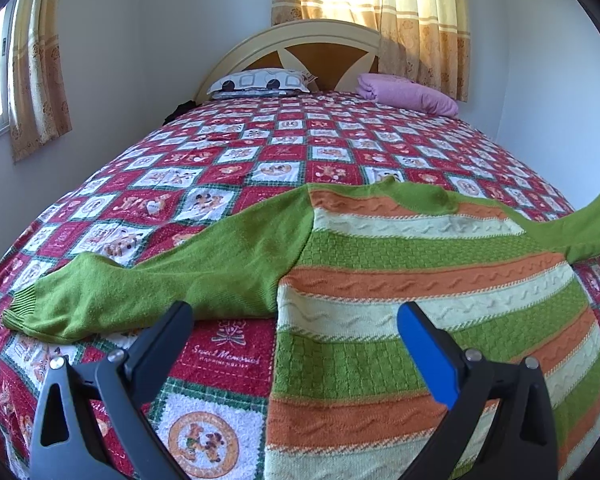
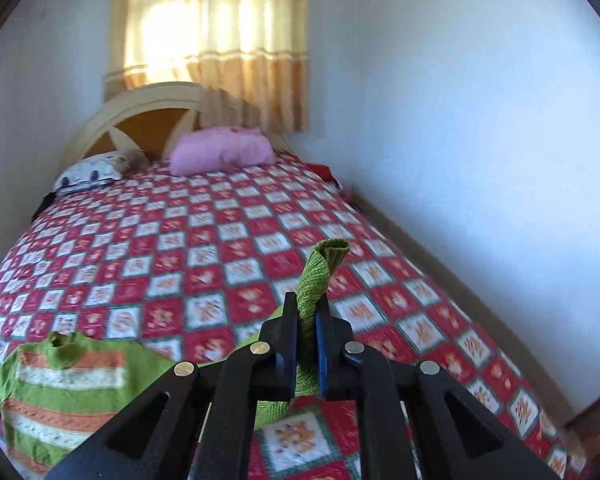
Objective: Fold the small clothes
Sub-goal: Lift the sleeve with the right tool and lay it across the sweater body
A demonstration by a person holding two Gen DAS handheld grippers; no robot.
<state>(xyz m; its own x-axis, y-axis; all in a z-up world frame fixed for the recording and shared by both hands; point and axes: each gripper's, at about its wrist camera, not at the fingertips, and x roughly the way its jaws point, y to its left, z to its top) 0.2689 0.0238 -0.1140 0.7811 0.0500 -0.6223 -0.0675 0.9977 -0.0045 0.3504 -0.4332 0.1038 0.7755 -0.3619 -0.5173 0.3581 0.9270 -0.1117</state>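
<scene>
A small knit sweater (image 1: 420,312) with green, orange and cream stripes lies flat on the bed. Its green left sleeve (image 1: 148,280) stretches out to the left on the bedspread. My left gripper (image 1: 296,316) is open and empty, low over the sweater's left edge just below that sleeve. My right gripper (image 2: 307,312) is shut on the cuff of the right sleeve (image 2: 320,268) and holds it lifted above the bed. The raised sleeve also shows in the left wrist view (image 1: 596,220). The sweater body shows at the lower left of the right wrist view (image 2: 60,392).
The bed has a red and white checked bedspread (image 1: 228,152). A patterned pillow (image 1: 260,82) and a pink folded blanket (image 1: 408,94) lie at the headboard (image 1: 300,40). A wall (image 2: 480,160) runs close along the bed's right side. Curtained windows are behind and to the left.
</scene>
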